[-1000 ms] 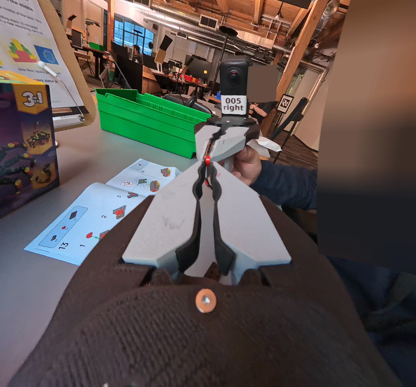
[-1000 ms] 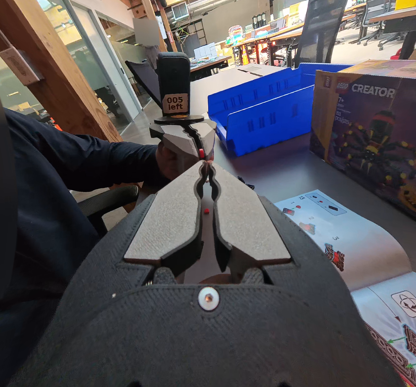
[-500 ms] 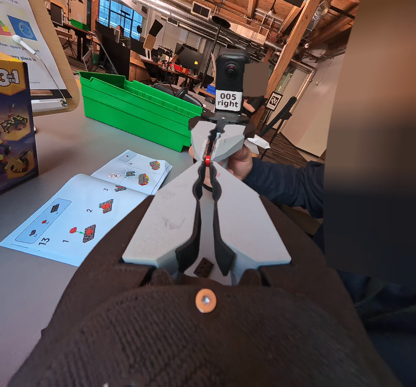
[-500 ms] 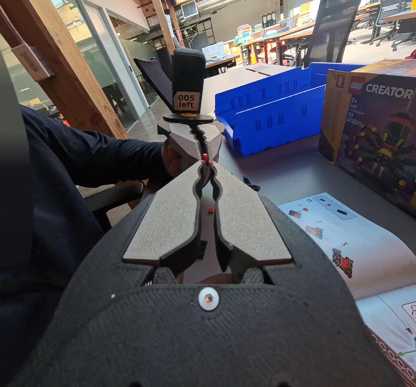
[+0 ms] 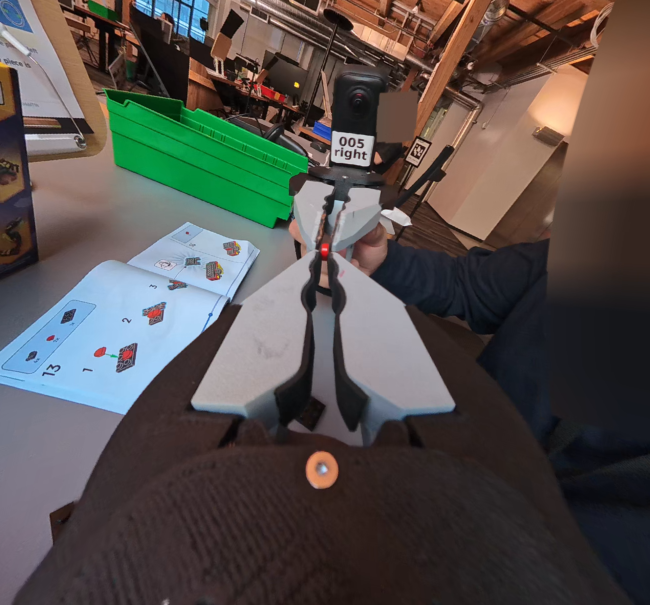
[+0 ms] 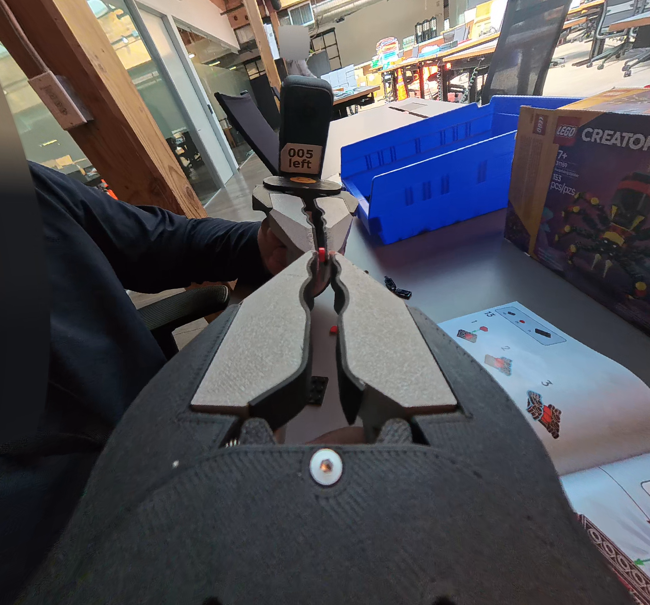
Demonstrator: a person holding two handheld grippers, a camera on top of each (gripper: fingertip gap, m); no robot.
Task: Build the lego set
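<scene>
Table (image 5: 88,208) grey, matt, carrying everything below. Green bin (image 5: 197,158) stands toward the far edge in the left wrist view; blue bin (image 6: 432,180) stands toward the far edge in the right wrist view. Lego box (image 6: 580,201), dark with a spider picture, upright beside the blue bin, near the table's right edge in that view. Instruction booklet (image 5: 116,317) lies open and flat in front of the box, pale blue pages with small build diagrams.

Left gripper (image 5: 323,264) and right gripper (image 6: 325,261) held tip to tip above the table's near edge, facing one another. Each is clenched, grey fingers nearly meeting at the tips. Red lego piece (image 5: 324,251), very small, rounded, glossy, sits exactly where the two sets of tips meet; which gripper grasps it, cannot tell. A hand (image 5: 365,250) in a dark sleeve grips the right gripper's handle.

On the table below the grippers: black lego plate (image 6: 318,389), small, flat, studded; a second red piece (image 6: 332,329), loose, a little farther from the near edge; tiny black pieces (image 6: 397,289) near the blue bin.
</scene>
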